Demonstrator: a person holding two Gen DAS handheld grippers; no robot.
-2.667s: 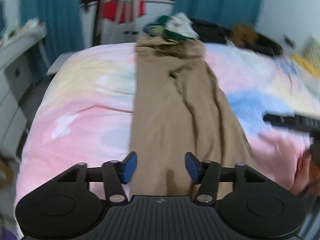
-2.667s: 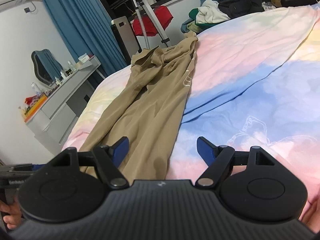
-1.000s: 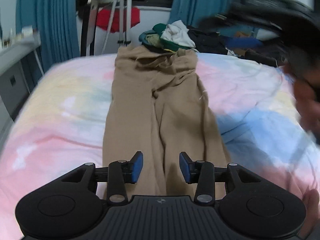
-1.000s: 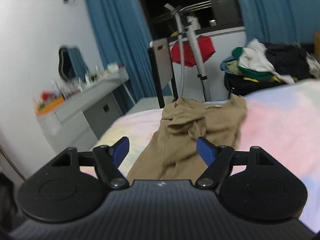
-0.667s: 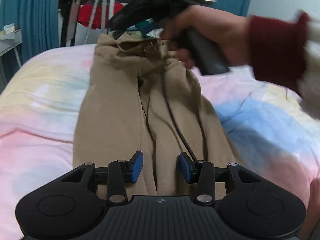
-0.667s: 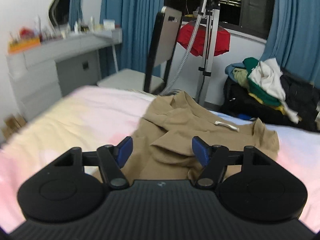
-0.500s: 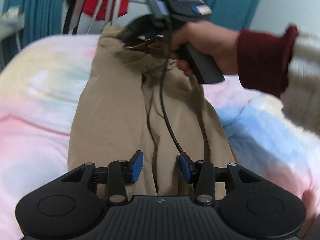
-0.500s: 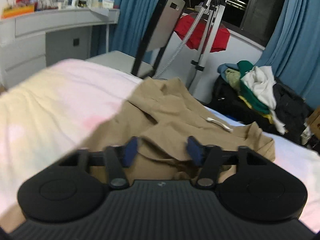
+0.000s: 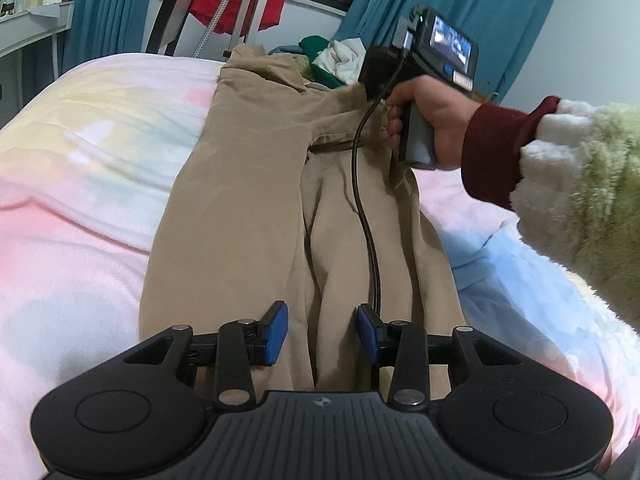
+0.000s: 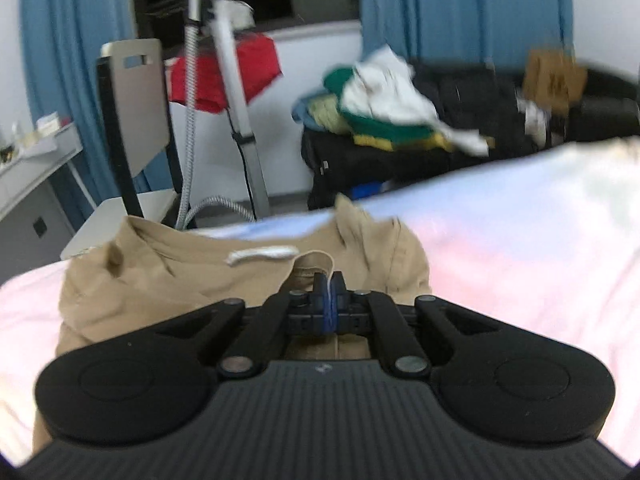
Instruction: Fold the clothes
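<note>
Left wrist view: the left gripper (image 9: 320, 330) hangs low over the near legs of the long tan corduroy trousers (image 9: 248, 208), its blue-padded jaws spread wide and holding nothing. The trousers lie lengthwise down the pastel tie-dye bedsheet (image 9: 80, 200), with bare sheet on both sides. At the far waistband the person's right hand (image 9: 432, 116), in a dark red cuff and fleecy sleeve, grips the handle of the right gripper (image 9: 366, 80); its black cable (image 9: 366, 220) trails along the trousers toward the camera. Right wrist view, somewhat blurred: the right gripper's (image 10: 330, 302) jaws are pressed together on a fold of the waistband, close to the bed's far edge. Beyond that edge stand a grey chair (image 10: 136, 120), a garment steamer pole (image 10: 236, 92) with red cloth, and a heap of mixed clothes (image 10: 384, 100) before blue curtains (image 10: 460, 8).
</note>
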